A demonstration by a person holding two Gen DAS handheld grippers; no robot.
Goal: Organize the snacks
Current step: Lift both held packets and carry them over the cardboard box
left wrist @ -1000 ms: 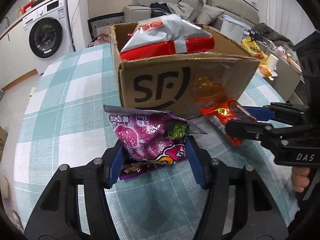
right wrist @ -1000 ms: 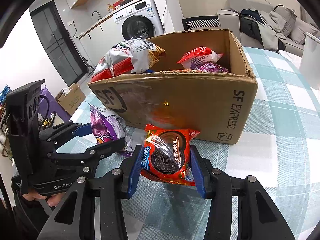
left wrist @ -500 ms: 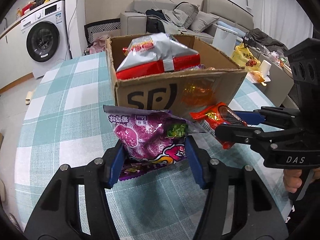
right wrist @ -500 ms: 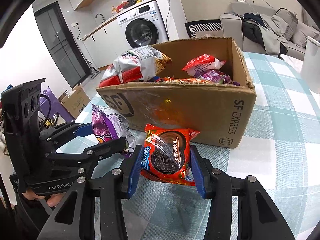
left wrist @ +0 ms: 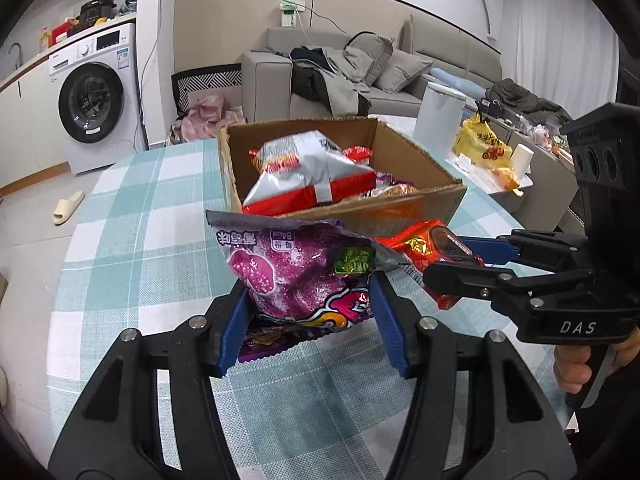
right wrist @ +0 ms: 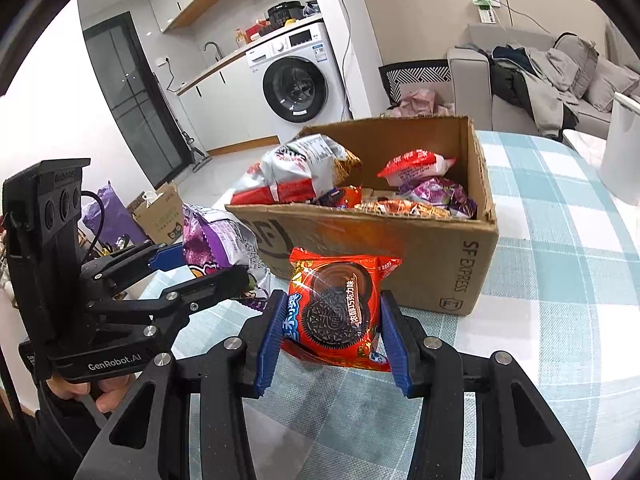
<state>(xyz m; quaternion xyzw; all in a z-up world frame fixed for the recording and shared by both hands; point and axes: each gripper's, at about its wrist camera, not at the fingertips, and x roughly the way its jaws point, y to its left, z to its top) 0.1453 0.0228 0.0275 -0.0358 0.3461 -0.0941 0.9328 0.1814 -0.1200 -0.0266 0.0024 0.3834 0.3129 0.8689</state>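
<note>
My left gripper [left wrist: 308,320] is shut on a purple snack bag [left wrist: 304,272] and holds it above the checked tablecloth, in front of the cardboard box [left wrist: 424,208]. My right gripper [right wrist: 332,332] is shut on a red cookie packet [right wrist: 336,304], held up beside the purple bag [right wrist: 216,240] and near the box front [right wrist: 440,272]. In the left wrist view the right gripper [left wrist: 448,260] comes in from the right with the red packet [left wrist: 424,244]. The box holds a silver and red chip bag [right wrist: 304,172] and several other snacks.
The table has a teal checked cloth [left wrist: 132,240]. A white container [right wrist: 620,160] stands on the table at the right. A washing machine [left wrist: 94,96] and a sofa [left wrist: 360,72] are behind. A yellow bag [left wrist: 480,144] lies on a side table.
Both grippers have risen with their snacks. The box now sits lower in both views and its inside shows more.
</note>
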